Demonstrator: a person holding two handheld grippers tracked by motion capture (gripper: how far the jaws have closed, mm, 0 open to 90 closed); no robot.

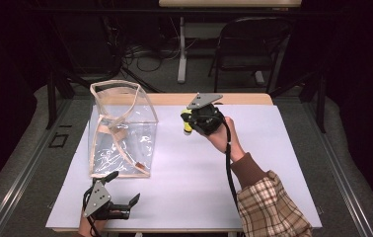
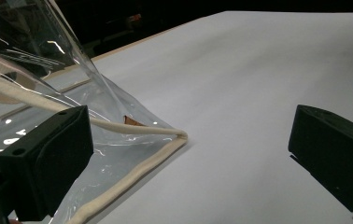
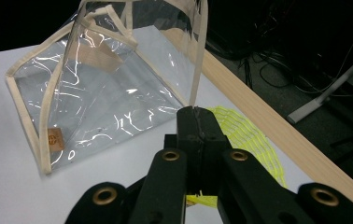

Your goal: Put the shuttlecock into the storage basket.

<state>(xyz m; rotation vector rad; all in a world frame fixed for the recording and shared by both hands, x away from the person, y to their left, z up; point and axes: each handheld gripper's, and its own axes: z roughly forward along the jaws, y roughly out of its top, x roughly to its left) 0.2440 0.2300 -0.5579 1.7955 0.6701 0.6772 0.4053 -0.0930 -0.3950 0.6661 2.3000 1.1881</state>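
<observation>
Net (image 3: 247, 140): yellow mesh, pinched in the closed jaws of the right gripper (image 3: 197, 112); hangs from them just above the table (image 1: 273, 163), near its far edge
Bag (image 1: 120, 128): clear, cream-trimmed, upright at the table's left, mouth up; well apart from the net
Left gripper (image 1: 125, 187): jaws wide apart, holding nothing; one jaw just beside the bag's near corner
Step, as I judge it: carry the net over the mouth; keep the pinch firm; let the left gripper steady the bag's rim first

Open jaws flank the clear bag's (image 2: 72, 93) cream-trimmed corner on the white table (image 2: 258, 70)
</observation>
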